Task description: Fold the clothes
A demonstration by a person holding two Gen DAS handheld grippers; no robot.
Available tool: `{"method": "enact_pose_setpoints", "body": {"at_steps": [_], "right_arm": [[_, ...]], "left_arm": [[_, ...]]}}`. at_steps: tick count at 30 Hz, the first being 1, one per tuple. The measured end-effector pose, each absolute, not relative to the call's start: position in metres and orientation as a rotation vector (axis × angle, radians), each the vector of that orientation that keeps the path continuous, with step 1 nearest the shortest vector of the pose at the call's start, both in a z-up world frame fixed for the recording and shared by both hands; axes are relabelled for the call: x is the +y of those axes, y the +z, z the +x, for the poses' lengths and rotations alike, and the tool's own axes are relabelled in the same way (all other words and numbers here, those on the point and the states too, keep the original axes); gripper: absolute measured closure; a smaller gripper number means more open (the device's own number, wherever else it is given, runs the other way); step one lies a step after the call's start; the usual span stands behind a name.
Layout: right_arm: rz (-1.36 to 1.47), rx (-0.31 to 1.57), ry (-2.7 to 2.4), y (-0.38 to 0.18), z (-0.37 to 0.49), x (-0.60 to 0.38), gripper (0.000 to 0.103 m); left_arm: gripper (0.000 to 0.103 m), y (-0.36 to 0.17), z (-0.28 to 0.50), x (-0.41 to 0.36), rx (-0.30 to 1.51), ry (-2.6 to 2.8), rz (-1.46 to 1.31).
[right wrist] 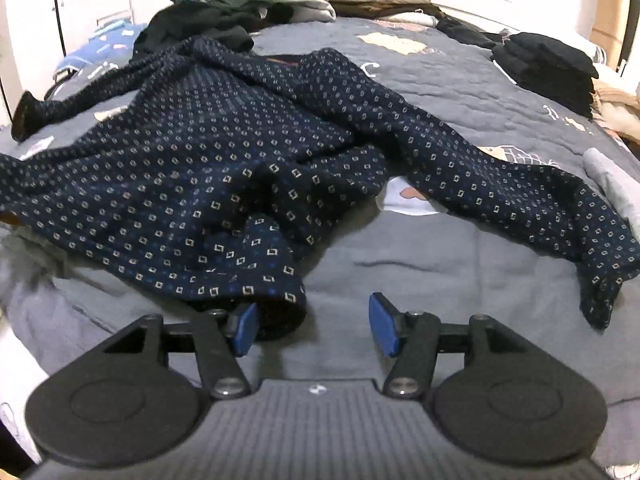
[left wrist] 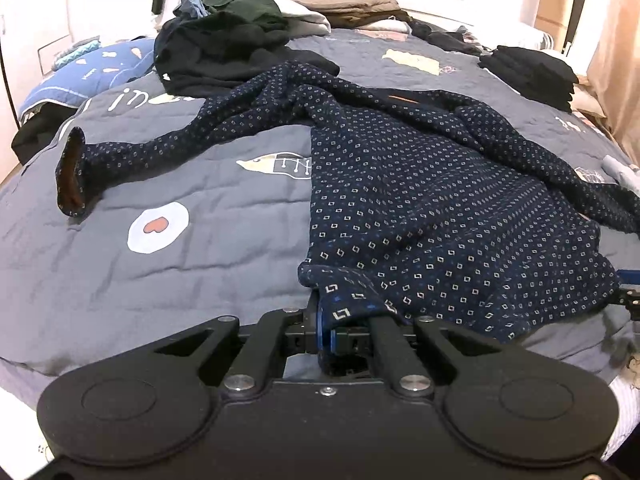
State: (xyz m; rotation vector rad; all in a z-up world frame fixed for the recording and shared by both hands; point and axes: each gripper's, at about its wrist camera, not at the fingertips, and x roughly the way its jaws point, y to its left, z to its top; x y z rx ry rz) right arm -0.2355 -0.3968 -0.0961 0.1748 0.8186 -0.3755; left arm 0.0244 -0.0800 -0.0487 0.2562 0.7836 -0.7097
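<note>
Sweater (left wrist: 420,208) sprawled on bed (left wrist: 160,280), hem nearest, sleeves trailing away; left gripper (left wrist: 326,332) fingers clamped on one hem corner; right gripper (right wrist: 314,324) fingers spread, other corner draped over left finger (right wrist: 244,328).

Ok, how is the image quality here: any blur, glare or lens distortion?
Left wrist view: sharp; strong fisheye bends the bed into a dome, and the walls behind are washed out. Right wrist view: softer, the sweater smeared at its left edge; same barrel warp, dark corners and bright background.
</note>
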Motion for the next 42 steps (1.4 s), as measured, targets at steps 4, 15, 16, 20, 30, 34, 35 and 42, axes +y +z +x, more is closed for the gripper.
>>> {"method": "enact_pose_setpoints", "body": {"at_steps": [4, 15, 16, 20, 30, 34, 35, 42], "right_arm": [[0.156, 0.802, -0.336, -0.099, -0.231, -0.394, 0.046], [0.265, 0.776, -0.351, -0.104, -0.226, -0.402, 0.099], [0.291, 0.775, -0.35, -0.105, -0.226, -0.404, 0.1], [0.374, 0.706, -0.34, -0.093, -0.236, -0.412, 0.1], [0.505, 0.474, -0.28, -0.004, -0.287, -0.434, 0.101], [0.46, 0.426, -0.26, 0.039, -0.3, -0.435, 0.101], [0.446, 0.42, -0.256, 0.047, -0.302, -0.434, 0.101], [0.404, 0.407, -0.255, 0.069, -0.311, -0.435, 0.101]], "left_arm": [[0.099, -0.049, 0.025, -0.081, 0.787, -0.711, 0.256], [0.099, -0.049, 0.027, -0.081, 0.792, -0.702, 0.251], [0.099, -0.049, 0.027, -0.081, 0.792, -0.702, 0.25], [0.099, -0.047, 0.029, -0.076, 0.782, -0.695, 0.241], [0.099, -0.014, 0.044, -0.052, 0.752, -0.701, 0.22], [0.099, 0.022, 0.037, -0.048, 0.68, -0.718, 0.268], [0.099, 0.031, 0.036, -0.047, 0.66, -0.72, 0.274], [0.099, 0.068, 0.036, -0.043, 0.582, -0.71, 0.277]]}}
